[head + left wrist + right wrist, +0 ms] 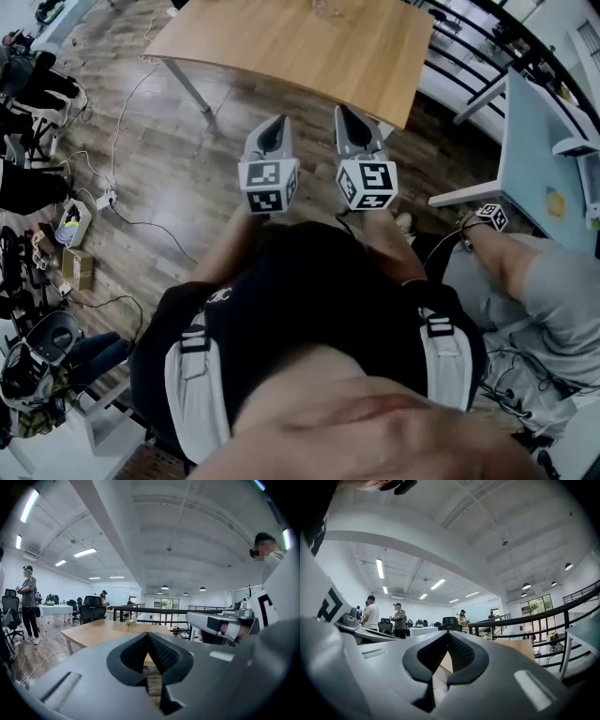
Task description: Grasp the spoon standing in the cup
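Observation:
A small clear thing (330,9), too cut off to name as cup or spoon, stands at the far edge of the wooden table (281,47) in the head view. In the left gripper view a small object (131,622) sits on that table (101,631), too small to make out. Both grippers are held close together above the floor, short of the table's near edge. My left gripper (273,127) (148,634) has its jaws together with nothing between them. My right gripper (349,116) (449,633) beside it is shut and empty too.
Cables, a power strip (105,199) and a cardboard box (77,267) lie on the wood floor at left. A seated person (525,272) and a light blue desk (534,150) are at right. A black railing (154,611) runs behind the table; people stand far left (29,603).

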A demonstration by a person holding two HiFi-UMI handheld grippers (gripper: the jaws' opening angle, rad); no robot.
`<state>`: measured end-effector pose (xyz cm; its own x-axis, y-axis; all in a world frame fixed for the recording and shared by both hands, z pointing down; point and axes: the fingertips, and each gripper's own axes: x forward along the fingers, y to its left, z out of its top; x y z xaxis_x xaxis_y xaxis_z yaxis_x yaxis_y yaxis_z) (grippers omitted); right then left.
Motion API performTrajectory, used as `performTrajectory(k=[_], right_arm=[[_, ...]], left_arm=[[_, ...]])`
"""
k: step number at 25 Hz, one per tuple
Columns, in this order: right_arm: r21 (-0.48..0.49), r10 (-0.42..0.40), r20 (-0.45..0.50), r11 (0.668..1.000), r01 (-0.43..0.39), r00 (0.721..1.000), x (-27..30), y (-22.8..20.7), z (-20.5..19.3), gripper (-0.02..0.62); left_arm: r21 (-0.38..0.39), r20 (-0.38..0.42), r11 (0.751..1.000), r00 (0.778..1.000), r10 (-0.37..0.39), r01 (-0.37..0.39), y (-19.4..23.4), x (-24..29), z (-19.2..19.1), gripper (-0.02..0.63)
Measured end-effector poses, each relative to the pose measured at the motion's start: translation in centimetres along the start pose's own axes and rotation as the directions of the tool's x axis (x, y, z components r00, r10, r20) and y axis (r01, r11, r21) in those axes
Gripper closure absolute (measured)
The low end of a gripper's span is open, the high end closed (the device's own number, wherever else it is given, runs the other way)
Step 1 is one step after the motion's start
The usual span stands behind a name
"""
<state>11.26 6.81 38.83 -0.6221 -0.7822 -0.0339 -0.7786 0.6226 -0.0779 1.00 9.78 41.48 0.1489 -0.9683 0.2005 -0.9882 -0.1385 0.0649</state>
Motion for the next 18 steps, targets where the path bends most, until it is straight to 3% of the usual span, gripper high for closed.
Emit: performTrajectory(k=[8,18], right_arm=[[0.014,-0.008,-0.06,1.0,0.009,0.998,2.7,-2.4,-2.1,0.595],[-0.001,-0.036,-0.082,0.999,0.036,0.996,7.8,-5.4,-3.3,0.595]], left_arm=[[-0.025,-0.029,0.999,0.999,0.026,-0.027,1.4,3.1,-0.7,0.594],[-0.039,-0.039,0.999,0.999,-0.029,0.027,2.7,10.1,-0.9,0.594]])
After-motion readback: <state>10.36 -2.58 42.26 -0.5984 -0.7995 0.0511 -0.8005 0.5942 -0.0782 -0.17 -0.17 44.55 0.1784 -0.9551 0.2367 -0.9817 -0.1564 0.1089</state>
